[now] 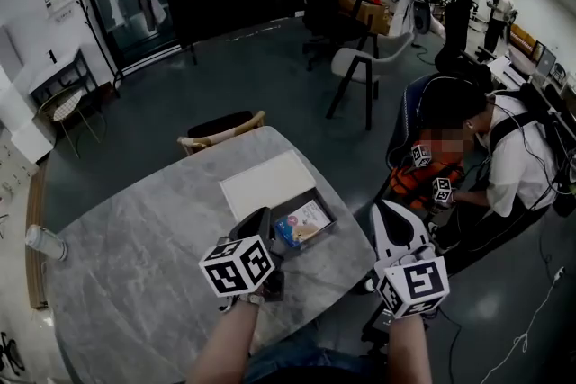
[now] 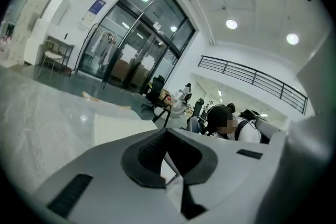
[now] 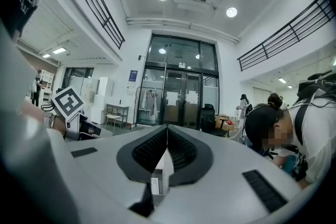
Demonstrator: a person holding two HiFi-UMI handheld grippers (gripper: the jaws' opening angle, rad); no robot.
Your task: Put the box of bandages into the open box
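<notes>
The open box sits on the grey marble table (image 1: pixel 135 220), its white lid (image 1: pixel 268 183) folded back beside the dark tray (image 1: pixel 322 204). Inside the tray lies the box of bandages (image 1: pixel 301 223), pale with blue and orange print. My left gripper (image 1: pixel 264 218) hovers just left of the tray, shut and holding nothing. In the left gripper view the left gripper (image 2: pixel 167 131) shows its jaws meeting above the lid (image 2: pixel 121 123). My right gripper (image 1: pixel 387 209) is off the table's right edge, shut and holding nothing. The right gripper (image 3: pixel 167 128) points level at the glass doors.
A wooden chair (image 1: pixel 220 132) stands at the table's far edge. A pale cup (image 1: pixel 43 243) lies near the left edge. A seated person (image 1: pixel 504 157) with marker cubes is close on the right. More chairs (image 1: pixel 360 67) stand farther back.
</notes>
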